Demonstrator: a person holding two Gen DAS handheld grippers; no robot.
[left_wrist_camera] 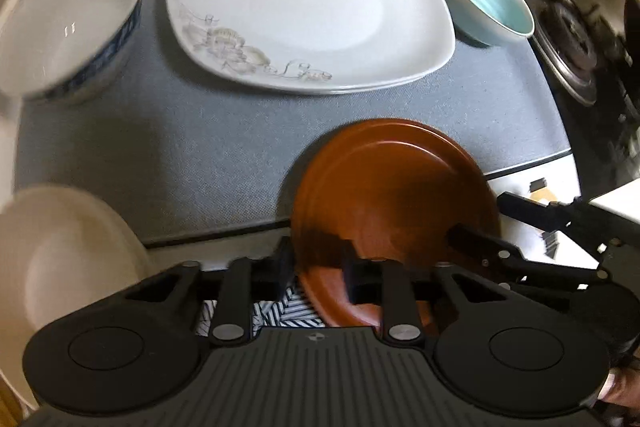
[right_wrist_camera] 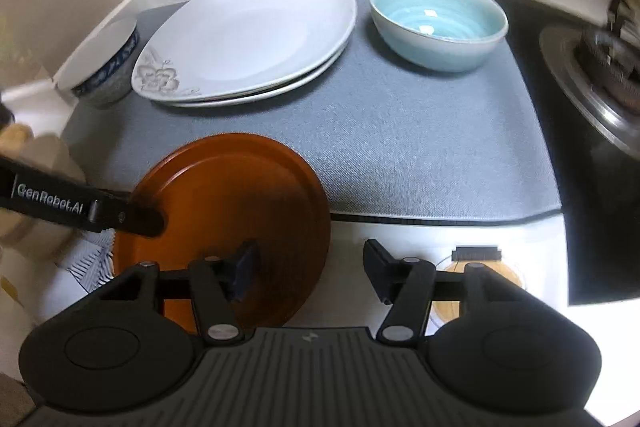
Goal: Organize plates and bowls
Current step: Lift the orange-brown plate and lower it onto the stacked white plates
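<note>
Brown and round, the plate [right_wrist_camera: 224, 223] sits tilted at the near edge of the grey mat [right_wrist_camera: 400, 155], its near part hanging over the white counter [right_wrist_camera: 460, 235]. The left gripper [left_wrist_camera: 316, 267] is closed on the plate's near rim, one finger above the dish and one below it; in the right wrist view its black arm reaches in from the left and lies on the plate's left side. The right gripper [right_wrist_camera: 310, 269] stands wide open, holding nothing: its left finger [right_wrist_camera: 244, 263] rests over the plate's near right part, while its right finger [right_wrist_camera: 378, 267] hangs clear above the counter.

At the far edge of the mat lie two white flowered plates [right_wrist_camera: 248, 39], stacked one on the other. Just to their right stands a pale blue bowl [right_wrist_camera: 438, 21], apart from them. At the far left corner a blue-patterned white bowl [right_wrist_camera: 106, 67] stands just beside the stack. A cream bowl [left_wrist_camera: 68, 259] shows off the mat's near left corner. Beyond the mat's right edge is a gas burner [right_wrist_camera: 600, 67] on a black hob.
</note>
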